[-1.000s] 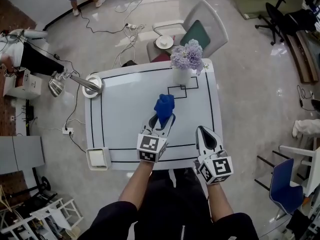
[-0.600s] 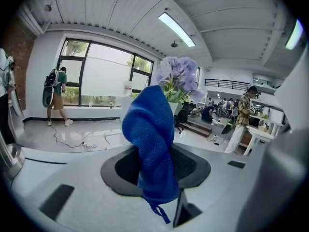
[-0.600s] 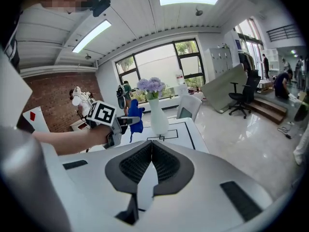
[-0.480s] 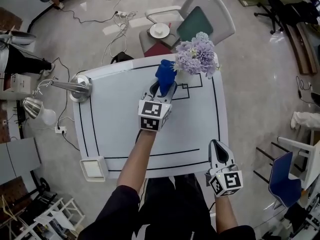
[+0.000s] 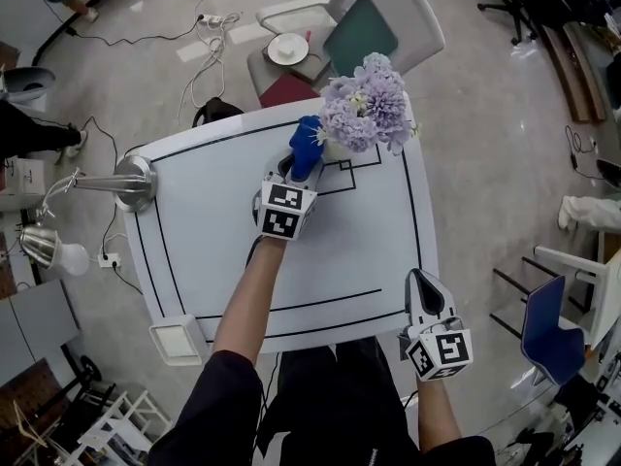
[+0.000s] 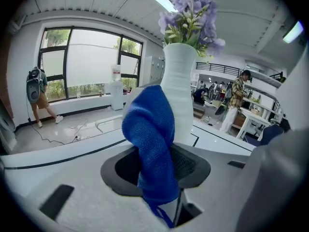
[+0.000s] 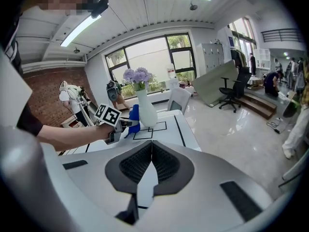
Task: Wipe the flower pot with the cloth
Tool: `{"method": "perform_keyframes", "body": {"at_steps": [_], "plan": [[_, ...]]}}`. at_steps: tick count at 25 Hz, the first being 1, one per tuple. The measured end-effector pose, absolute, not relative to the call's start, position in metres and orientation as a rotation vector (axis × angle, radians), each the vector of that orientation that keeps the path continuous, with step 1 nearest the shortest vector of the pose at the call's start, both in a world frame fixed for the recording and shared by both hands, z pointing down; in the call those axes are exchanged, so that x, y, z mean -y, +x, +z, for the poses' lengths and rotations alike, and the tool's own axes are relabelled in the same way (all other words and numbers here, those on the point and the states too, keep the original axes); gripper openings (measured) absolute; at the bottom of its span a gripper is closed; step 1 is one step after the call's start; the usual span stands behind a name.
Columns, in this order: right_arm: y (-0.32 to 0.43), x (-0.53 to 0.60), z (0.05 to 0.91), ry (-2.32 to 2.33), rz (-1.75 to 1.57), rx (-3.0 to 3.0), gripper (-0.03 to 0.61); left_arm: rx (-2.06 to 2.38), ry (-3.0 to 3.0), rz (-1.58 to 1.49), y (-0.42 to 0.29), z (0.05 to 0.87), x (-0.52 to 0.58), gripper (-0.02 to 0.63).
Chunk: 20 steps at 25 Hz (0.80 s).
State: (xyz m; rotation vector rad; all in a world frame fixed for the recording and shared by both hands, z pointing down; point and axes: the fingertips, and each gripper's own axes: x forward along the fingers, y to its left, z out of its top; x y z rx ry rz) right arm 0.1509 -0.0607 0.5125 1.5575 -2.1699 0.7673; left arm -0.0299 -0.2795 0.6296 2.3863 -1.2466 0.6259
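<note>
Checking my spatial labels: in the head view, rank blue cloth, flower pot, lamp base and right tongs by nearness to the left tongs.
1. Blue cloth: clamped in the left tongs.
2. Flower pot: just right of the cloth.
3. Lamp base: left edge of the table.
4. Right tongs: near right corner.

Nubby blue woven cloth (image 6: pixel 152 144); ribbed matt white flower pot (image 6: pixel 181 81), perhaps ceramic

Black short sleeves (image 5: pixel 218 401) and dark trousers (image 5: pixel 325 391) are worn, seen at 6 o'clock in the head view, while the white left gripper (image 5: pixel 294 168) and right gripper (image 5: pixel 420 278) are each fitted with black ribbed pads (image 7: pixel 135 167) and a black-and-white marker cube (image 5: pixel 281 212).
</note>
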Motion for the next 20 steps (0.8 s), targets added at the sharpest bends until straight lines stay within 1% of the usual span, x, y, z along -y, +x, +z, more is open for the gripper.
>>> {"method": "perform_keyframes", "body": {"at_steps": [2,5,8,10,20], "plan": [[0.151,0.064,0.513,1.561,0.77,2.168,0.009,1.246,2.394,0.645,-0.036,0.629,0.281,0.156],[0.148,0.069,0.512,1.556,0.767,2.173,0.009,1.266,2.443,0.583,-0.045,0.6,0.287,0.156],[0.141,0.073,0.513,1.548,0.763,2.178,0.009,1.261,2.522,0.508,-0.039,0.567,0.299,0.156],[0.137,0.073,0.514,1.538,0.758,2.179,0.009,1.252,2.554,0.516,-0.034,0.56,0.306,0.156],[0.141,0.066,0.516,1.547,0.756,2.165,0.009,1.156,2.431,0.71,-0.036,0.629,0.3,0.156]]}}
